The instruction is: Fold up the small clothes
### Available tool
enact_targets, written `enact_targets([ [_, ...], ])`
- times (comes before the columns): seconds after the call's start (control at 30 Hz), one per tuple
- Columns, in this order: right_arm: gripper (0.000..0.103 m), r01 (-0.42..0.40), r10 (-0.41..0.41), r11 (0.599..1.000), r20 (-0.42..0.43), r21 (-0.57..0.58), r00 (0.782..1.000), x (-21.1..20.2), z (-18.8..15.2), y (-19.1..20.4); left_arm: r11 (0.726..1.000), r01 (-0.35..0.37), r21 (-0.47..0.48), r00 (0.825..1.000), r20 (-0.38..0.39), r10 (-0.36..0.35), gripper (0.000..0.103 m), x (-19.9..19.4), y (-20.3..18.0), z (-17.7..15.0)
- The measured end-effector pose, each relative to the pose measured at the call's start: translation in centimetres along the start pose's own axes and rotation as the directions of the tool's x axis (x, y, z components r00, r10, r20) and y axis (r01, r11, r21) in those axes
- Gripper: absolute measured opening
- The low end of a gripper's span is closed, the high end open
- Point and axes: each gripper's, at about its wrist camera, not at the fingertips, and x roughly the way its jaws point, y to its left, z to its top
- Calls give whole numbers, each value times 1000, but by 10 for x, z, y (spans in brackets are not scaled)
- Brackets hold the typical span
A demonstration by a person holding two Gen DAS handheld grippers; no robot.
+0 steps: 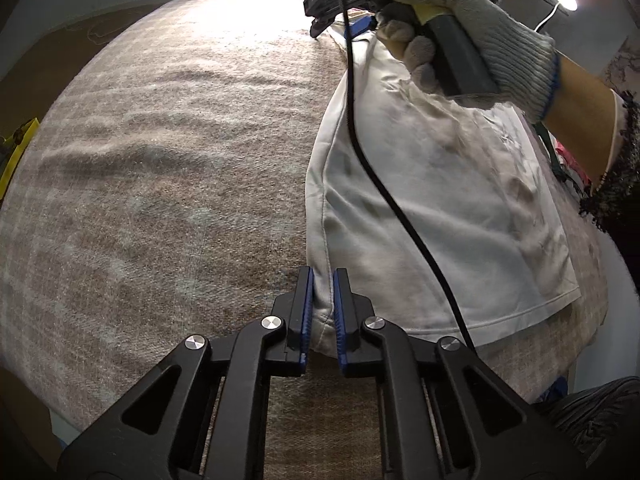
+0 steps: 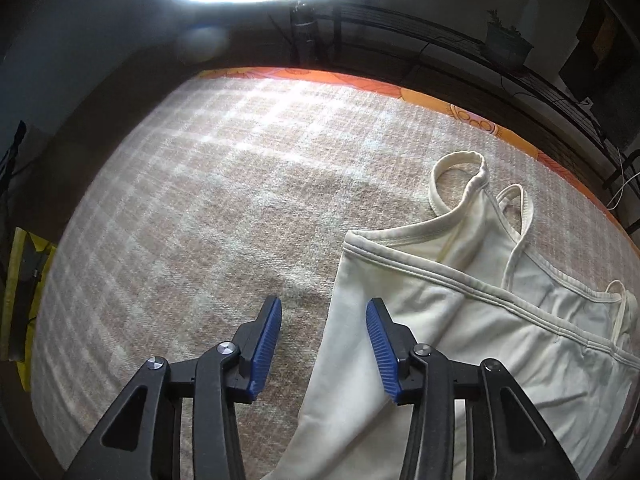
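Note:
A white strappy top lies flat on the checked beige blanket, toward its right side. My left gripper is shut on the top's near left hem corner, with cloth pinched between the blue pads. In the right wrist view the top shows its neckline and thin straps at the far end. My right gripper is open and straddles the top's left edge; the cloth lies between the pads without being pressed. A gloved hand holds that gripper above the top's far end.
A black cable hangs across the top from the right gripper. An orange patterned edge borders the blanket's far side, with a dark metal rack and a potted plant behind it. Coloured clothes lie at the far right.

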Motion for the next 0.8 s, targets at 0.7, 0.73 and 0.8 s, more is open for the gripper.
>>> enact_targets([
  [0.7, 0, -136, 117, 985, 173, 102, 978, -60, -7, -58, 983, 149, 111, 987, 46, -155, 4, -31, -53, 0],
  [0.73, 0, -145, 123, 983, 187, 111, 975, -66, -9, -65, 981, 154, 118, 986, 44, -160, 4, -31, -58, 0],
  [0.8, 0, -152, 124, 980, 204, 126, 971, -74, -15, -80, 978, 169, 125, 984, 32, -174, 4, -30, -67, 1],
])
